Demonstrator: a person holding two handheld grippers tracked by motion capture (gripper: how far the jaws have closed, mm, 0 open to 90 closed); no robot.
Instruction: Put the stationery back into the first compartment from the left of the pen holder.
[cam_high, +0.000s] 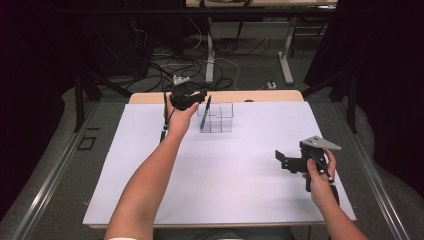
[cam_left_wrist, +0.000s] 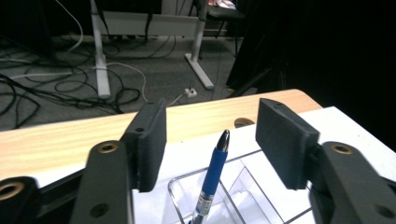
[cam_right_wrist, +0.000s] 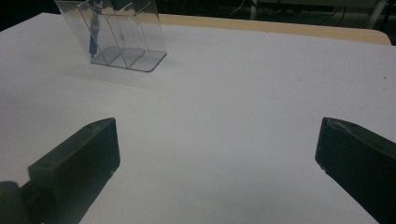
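A blue pen (cam_high: 206, 112) stands tilted in the left compartment of a clear plastic organizer (cam_high: 222, 121) at the back of the white table. My left gripper (cam_high: 201, 95) hovers just above and behind it. In the left gripper view the pen (cam_left_wrist: 214, 172) rises between the open jaws of my left gripper (cam_left_wrist: 215, 113), touching neither pad, with the organizer (cam_left_wrist: 247, 186) below. My right gripper (cam_high: 281, 159) is held over the table's right side, open and holding nothing. In the right gripper view my right gripper (cam_right_wrist: 217, 140) faces the organizer (cam_right_wrist: 133, 44) and the pen (cam_right_wrist: 95, 28) far off.
A white sheet (cam_high: 225, 170) covers the table, with a wooden strip (cam_high: 270, 96) showing at the far edge. Beyond it are desk legs (cam_high: 210, 60) and loose cables (cam_high: 170, 65) on the floor. A metal rail (cam_high: 55, 175) runs along the table's left.
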